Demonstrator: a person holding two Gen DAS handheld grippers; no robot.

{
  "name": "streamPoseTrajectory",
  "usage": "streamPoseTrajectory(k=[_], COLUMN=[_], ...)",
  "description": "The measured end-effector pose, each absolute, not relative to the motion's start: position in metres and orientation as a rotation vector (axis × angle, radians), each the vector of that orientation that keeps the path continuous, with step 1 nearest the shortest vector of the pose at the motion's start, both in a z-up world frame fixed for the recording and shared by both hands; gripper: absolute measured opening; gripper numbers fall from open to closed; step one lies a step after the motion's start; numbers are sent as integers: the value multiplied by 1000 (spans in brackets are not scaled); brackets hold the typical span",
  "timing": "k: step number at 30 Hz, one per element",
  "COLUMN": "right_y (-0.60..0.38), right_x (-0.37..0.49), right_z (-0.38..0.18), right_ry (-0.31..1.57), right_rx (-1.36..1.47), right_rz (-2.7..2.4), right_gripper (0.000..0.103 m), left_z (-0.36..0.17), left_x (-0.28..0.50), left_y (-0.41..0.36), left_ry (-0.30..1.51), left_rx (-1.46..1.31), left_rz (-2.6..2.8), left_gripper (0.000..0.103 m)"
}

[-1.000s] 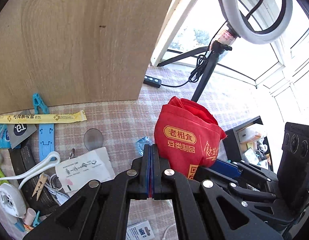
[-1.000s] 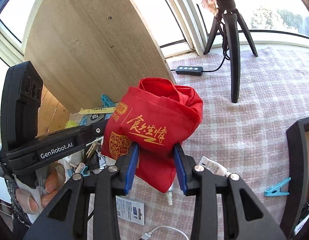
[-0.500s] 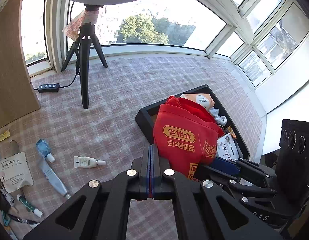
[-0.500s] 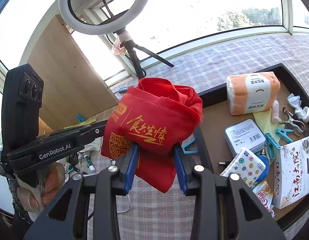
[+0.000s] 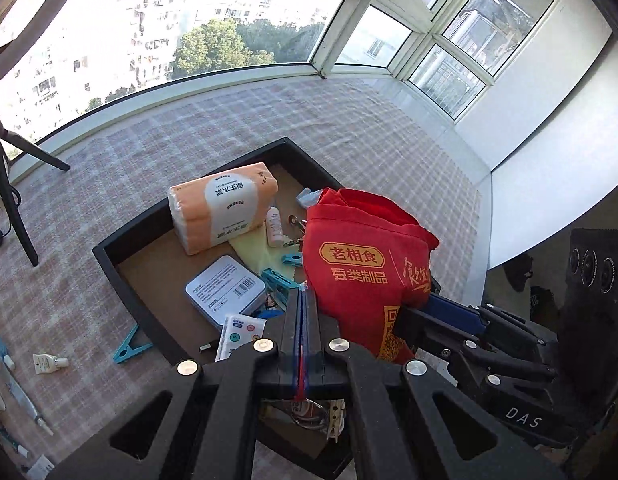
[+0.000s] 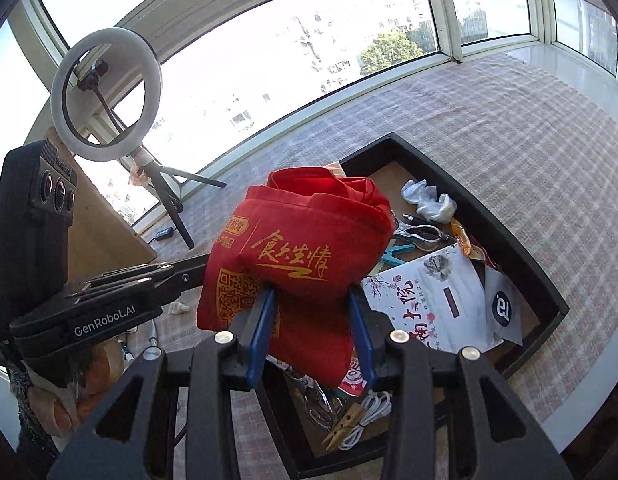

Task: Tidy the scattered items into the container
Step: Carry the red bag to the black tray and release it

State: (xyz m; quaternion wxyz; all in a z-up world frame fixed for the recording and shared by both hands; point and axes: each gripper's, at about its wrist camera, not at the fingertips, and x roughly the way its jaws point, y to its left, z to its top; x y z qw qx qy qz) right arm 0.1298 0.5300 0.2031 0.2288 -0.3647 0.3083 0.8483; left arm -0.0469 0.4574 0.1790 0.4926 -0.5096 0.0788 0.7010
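Note:
A red cloth bag (image 5: 361,264) with yellow print hangs over the black tray (image 5: 109,256), above its near half. My right gripper (image 6: 311,300) grips the bag (image 6: 301,248) across its lower middle; its blue pads press the cloth while the jaws are opening slightly. My left gripper (image 5: 303,300) is shut, with a thin red strip of the bag's edge pinched between its pads. The tray (image 6: 509,240) holds a tissue pack (image 5: 223,208), a tin box (image 5: 225,292), a booklet (image 6: 437,300), clips and other small items.
A ring light (image 6: 105,92) on a tripod and a wooden board (image 6: 105,228) stand at the left. Small tubes (image 5: 49,362) and a teal clip (image 5: 131,346) lie on the checked cloth left of the tray. The table's edge runs just right of the tray.
Both grippers swung with the red bag from the cluttered spot by the wooden board across to above the tray. The bag stays held in both.

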Motion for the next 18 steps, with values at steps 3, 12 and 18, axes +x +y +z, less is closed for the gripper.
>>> streamPoseTrajectory(k=[3,12,18], right_y=[542,526,499], right_x=[146,124,86], right_z=[208,213,203], right_ry=[889,852,795], right_rx=[-946,-978,-1066], right_rz=[2306,2373,2456], right_gripper=[37,38,42], left_z=[180,177,168], left_x=[-38,-49,-78], left_y=[460,426,379], left_ry=[190,210,178], left_rx=[-1222,-1239,-1292], left_rz=[1684,1764,1864], left_gripper=[17,17,18])
